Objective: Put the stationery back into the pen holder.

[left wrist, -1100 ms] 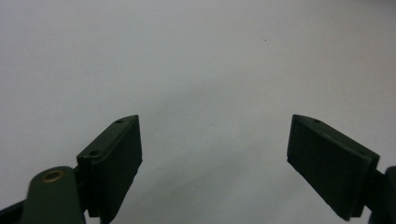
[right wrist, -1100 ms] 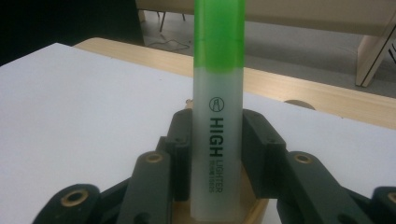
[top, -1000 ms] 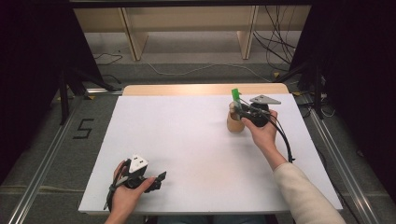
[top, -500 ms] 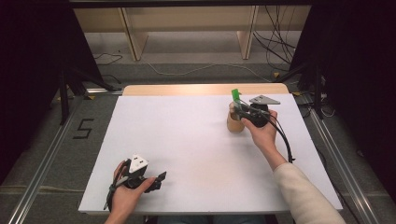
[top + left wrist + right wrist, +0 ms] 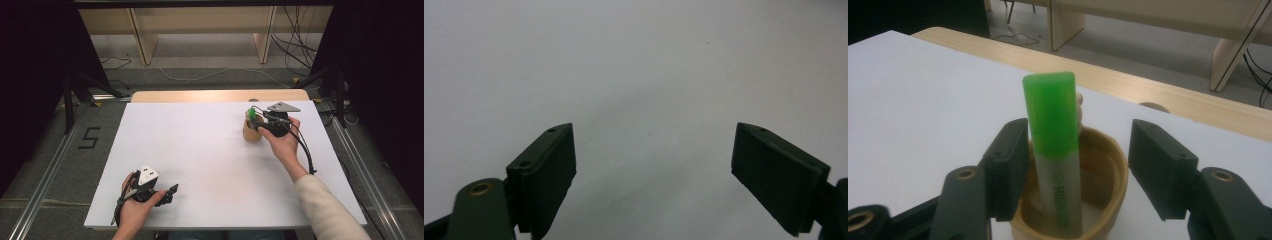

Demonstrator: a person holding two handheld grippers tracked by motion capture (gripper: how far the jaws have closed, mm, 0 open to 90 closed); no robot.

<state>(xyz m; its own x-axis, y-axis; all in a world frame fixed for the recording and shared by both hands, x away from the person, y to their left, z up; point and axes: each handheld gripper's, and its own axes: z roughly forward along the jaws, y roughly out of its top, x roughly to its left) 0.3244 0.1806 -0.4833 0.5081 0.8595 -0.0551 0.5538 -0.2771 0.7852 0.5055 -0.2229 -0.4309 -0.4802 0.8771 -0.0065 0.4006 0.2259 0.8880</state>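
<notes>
Left hand [image 5: 134, 207], entering from the near edge, grips the left gripper [image 5: 170, 192] low at the near-left, its jaws spread wide apart and pointing right. Right forearm [image 5: 327, 210], in a pale sleeve, reaches forward; the right hand [image 5: 281, 145] holds the right gripper [image 5: 254, 120] at the far-right, jaws parted and directed leftward.

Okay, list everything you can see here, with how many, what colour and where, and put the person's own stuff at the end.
Highlighter: one, green cap, standing in the cup.
Cup: one, tan wood, far right of the table.
Table: one, white top with a wooden far edge.
Shelving: one unit, pale wood, on the floor beyond the table.
Cables: several, dark and white, on the floor.
Left gripper: one, black, near left edge, open.
Right gripper: one, black, open around the highlighter.
Hands: two, one on each gripper.
</notes>
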